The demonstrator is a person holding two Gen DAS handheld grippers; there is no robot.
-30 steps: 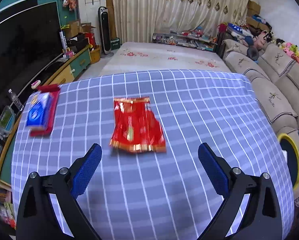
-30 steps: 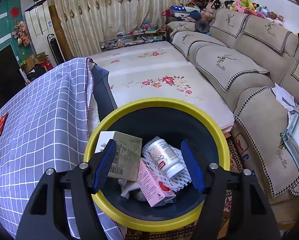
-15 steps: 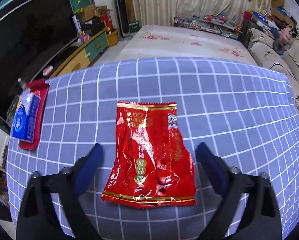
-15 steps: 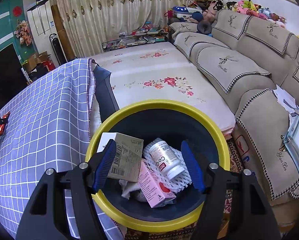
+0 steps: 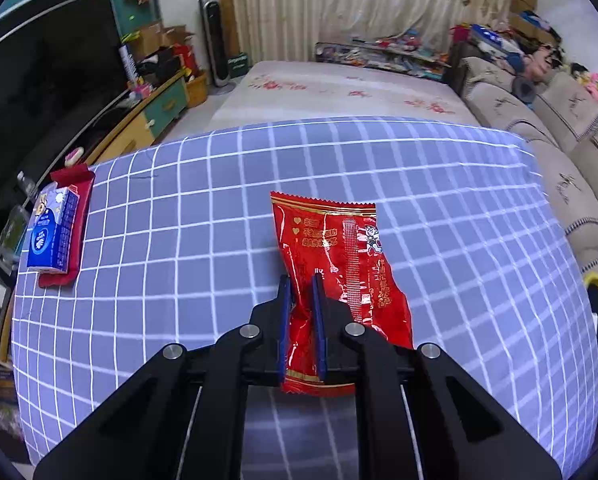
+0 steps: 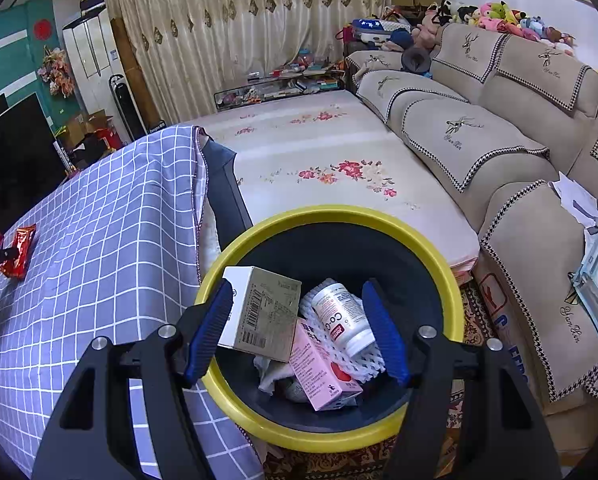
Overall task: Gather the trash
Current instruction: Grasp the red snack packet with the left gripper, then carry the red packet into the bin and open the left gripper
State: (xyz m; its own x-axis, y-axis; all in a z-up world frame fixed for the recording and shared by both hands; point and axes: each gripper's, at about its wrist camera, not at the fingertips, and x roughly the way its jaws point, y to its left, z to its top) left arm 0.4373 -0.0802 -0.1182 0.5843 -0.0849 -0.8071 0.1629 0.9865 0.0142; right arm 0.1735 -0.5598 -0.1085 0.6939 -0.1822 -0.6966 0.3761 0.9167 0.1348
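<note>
Left tongs (image 5: 301, 312) closed on red wrapper's (image 5: 339, 264) near left corner. Right tongs (image 6: 297, 332) open, empty, above yellow-rimmed bin (image 6: 455, 276). Risk: slick foil, off-centre pinch; wrapper may slip during carry.

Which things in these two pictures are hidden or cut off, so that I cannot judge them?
- Red wrapper: near end covered by left gripper, left wrist view.
- Bin bottom: buried under box, bottle, right wrist view.
- Bin's near rim: behind right gripper.
</note>
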